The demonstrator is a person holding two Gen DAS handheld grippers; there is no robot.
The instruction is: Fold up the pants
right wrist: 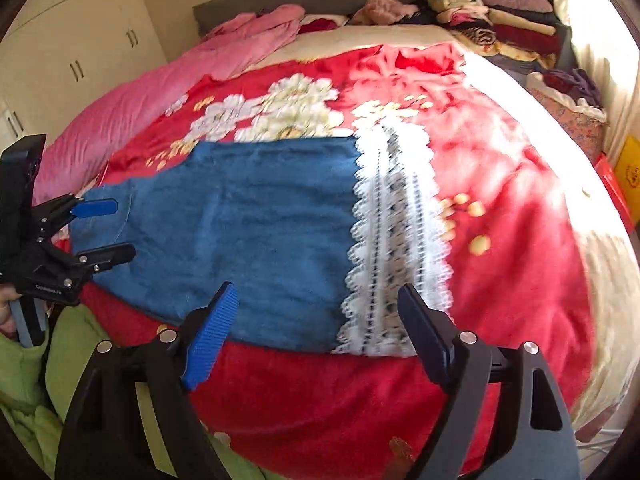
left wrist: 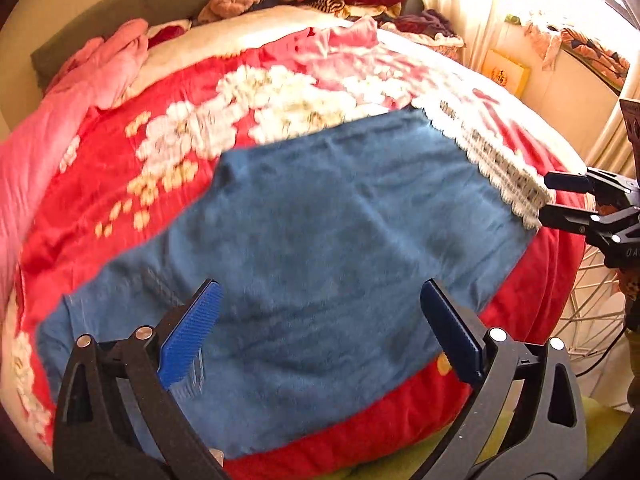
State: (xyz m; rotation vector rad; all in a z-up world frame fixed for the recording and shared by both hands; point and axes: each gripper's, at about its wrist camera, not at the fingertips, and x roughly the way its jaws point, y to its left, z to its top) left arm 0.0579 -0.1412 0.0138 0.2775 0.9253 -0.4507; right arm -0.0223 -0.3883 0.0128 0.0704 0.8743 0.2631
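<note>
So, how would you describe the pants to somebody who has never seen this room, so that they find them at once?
Start from the big red blanket with white flowers that covers the bed. On its near edge lie the blue denim pants, spread flat. They are the only blue cloth there, and a wide band of white lace trims one end, unlike the pink quilt or the clothes piled by the headboard.
</note>
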